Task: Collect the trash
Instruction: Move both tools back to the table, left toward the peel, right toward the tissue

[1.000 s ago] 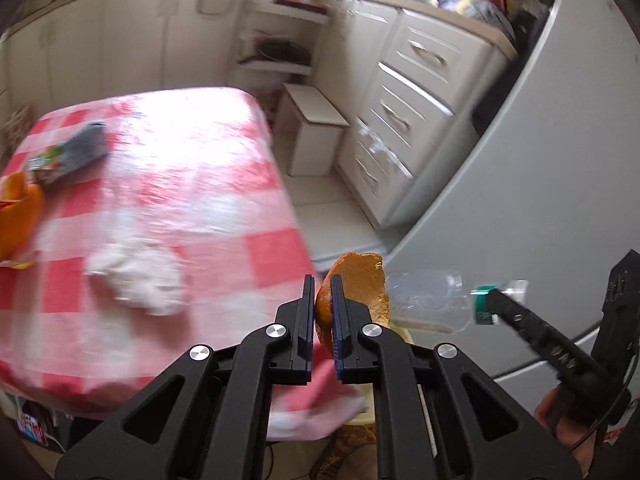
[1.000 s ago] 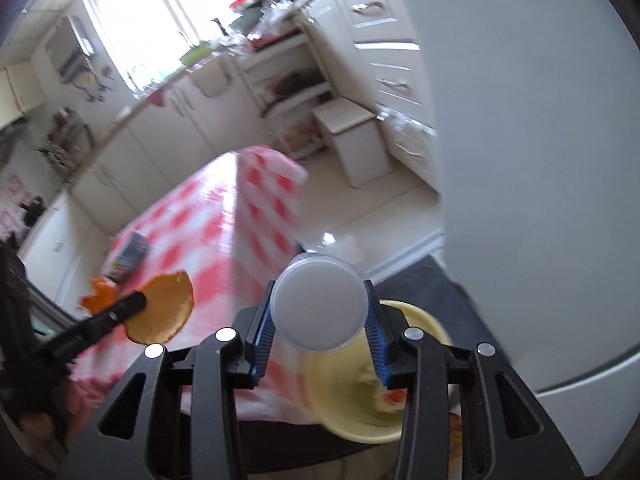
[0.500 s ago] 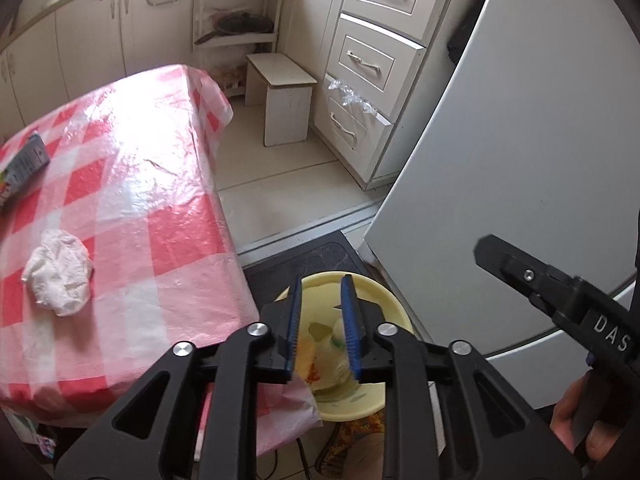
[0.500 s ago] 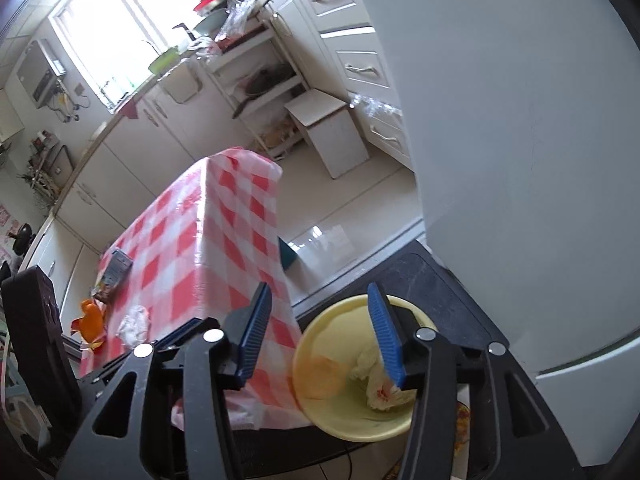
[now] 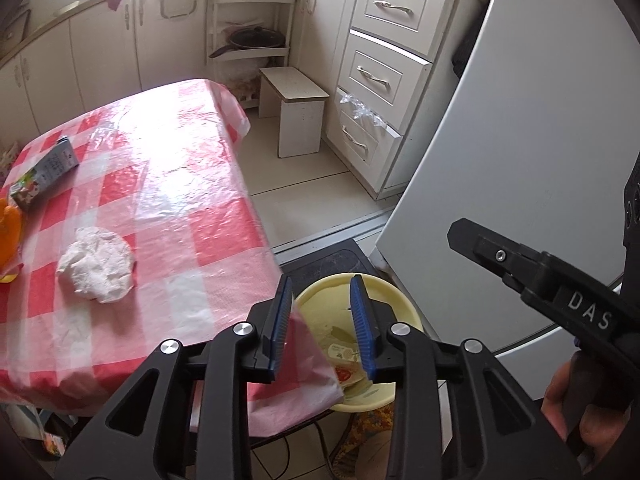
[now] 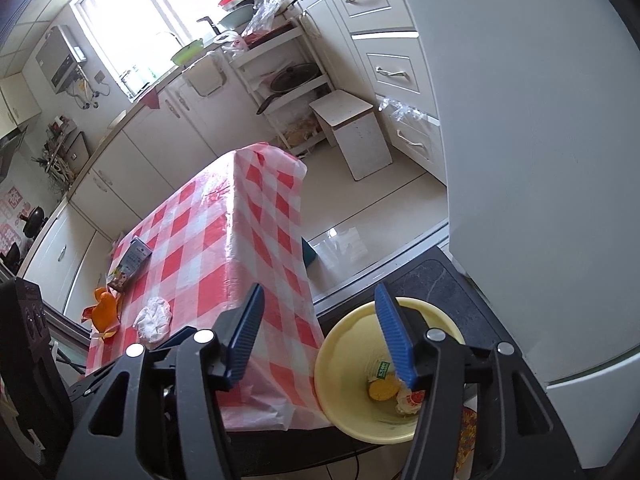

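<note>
— Left wrist view first: what do the jaws show?
— The left gripper (image 5: 322,322) stands with its ribbed blue pads parted, holding nothing, above the near corner of the table (image 5: 192,264) and the rim of the yellow bin (image 5: 400,300). The right gripper (image 6: 320,338) gapes wider, also holding nothing, with one pad over the bin (image 6: 340,360).
— And the trash?
— Some lies inside the bin: in the right wrist view, a round orange peel (image 6: 382,390) and a crumpled wrapper (image 6: 410,400). On the table, a crumpled white tissue (image 5: 96,270) sits toward the near edge; a flattened juice carton (image 5: 44,174) and orange peel (image 5: 10,236) lie by the left edge.
— The surface?
— Glossy plastic cloth in red and white checks, draping over the table's corners. The bin stands on a dark mat (image 6: 436,280) against a smooth white refrigerator (image 5: 520,140).
— The room around?
— Pale tiled floor, cream drawers, a small white stool (image 5: 298,112), a rack shelf holding a black pan (image 5: 256,38).
— Anything only one view gives?
— Only the right wrist view shows the bright window (image 6: 132,28).
</note>
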`<act>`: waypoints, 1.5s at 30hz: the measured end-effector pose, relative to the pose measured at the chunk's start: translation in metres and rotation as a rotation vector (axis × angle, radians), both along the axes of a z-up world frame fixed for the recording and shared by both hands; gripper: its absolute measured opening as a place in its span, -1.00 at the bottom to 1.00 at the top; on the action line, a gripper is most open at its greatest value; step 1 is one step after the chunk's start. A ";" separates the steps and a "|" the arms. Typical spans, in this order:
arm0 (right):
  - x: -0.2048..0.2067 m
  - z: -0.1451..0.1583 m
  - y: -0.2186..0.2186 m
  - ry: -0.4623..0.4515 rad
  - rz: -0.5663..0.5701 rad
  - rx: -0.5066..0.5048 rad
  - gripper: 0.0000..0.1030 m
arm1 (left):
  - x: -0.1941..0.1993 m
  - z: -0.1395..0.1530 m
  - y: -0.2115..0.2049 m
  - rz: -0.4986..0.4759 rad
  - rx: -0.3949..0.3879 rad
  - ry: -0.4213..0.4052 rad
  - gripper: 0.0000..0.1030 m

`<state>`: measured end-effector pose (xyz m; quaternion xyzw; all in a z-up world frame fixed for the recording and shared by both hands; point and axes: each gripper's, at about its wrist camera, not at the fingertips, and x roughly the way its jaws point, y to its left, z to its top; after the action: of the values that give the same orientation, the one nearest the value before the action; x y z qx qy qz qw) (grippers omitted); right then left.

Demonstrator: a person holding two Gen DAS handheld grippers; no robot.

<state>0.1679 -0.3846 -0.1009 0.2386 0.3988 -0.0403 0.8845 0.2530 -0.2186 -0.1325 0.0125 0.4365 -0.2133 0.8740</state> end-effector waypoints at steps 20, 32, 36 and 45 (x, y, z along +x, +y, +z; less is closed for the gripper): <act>0.034 0.002 0.140 -0.015 0.361 -0.082 0.23 | 0.014 0.017 0.275 0.614 0.030 -0.091 0.11; 0.070 -0.015 0.192 0.021 0.439 -0.105 0.24 | 0.072 0.008 0.302 0.555 0.112 -0.090 0.16; 0.082 -0.023 0.201 0.037 0.448 -0.113 0.25 | 0.088 -0.005 0.292 0.528 0.132 -0.057 0.15; 0.102 -0.037 0.212 0.067 0.462 -0.116 0.26 | 0.094 -0.009 0.294 0.481 0.065 -0.028 -0.79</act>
<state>0.2696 -0.1729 -0.1377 0.0885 0.4690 0.1326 0.8687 0.3469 0.0757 -0.1413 -0.0606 0.4212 0.0153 0.9048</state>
